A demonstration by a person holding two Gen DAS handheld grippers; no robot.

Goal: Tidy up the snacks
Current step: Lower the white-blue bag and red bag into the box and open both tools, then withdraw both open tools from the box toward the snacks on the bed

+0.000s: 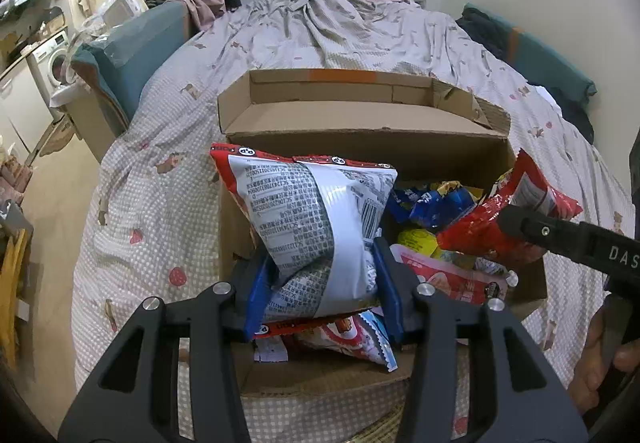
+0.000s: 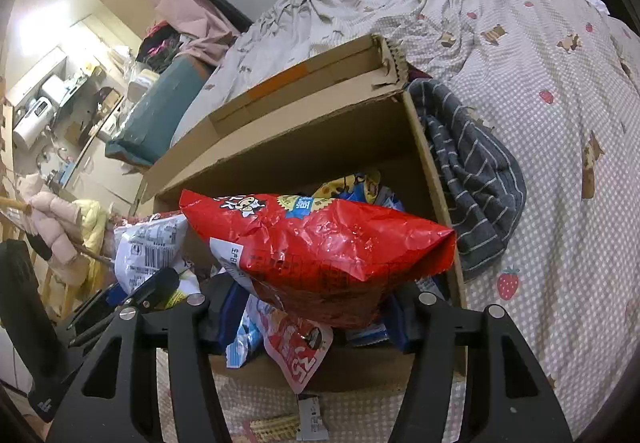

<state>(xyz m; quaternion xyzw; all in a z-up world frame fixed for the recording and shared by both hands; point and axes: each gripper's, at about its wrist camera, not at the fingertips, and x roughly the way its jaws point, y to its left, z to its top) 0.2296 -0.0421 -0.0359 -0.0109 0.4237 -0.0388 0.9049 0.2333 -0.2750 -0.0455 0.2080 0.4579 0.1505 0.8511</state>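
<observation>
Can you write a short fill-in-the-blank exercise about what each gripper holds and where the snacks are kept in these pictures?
1. The left gripper is shut on a snack bag whose visible side is mostly ____ with printed text.
2. The right gripper is shut on a crinkled ____ snack bag.
3. The other snacks lie inside an open ____ box.
4. The box rests on a ____ covered by a dotted bedspread.

Missing words: white; red; cardboard; bed
</observation>
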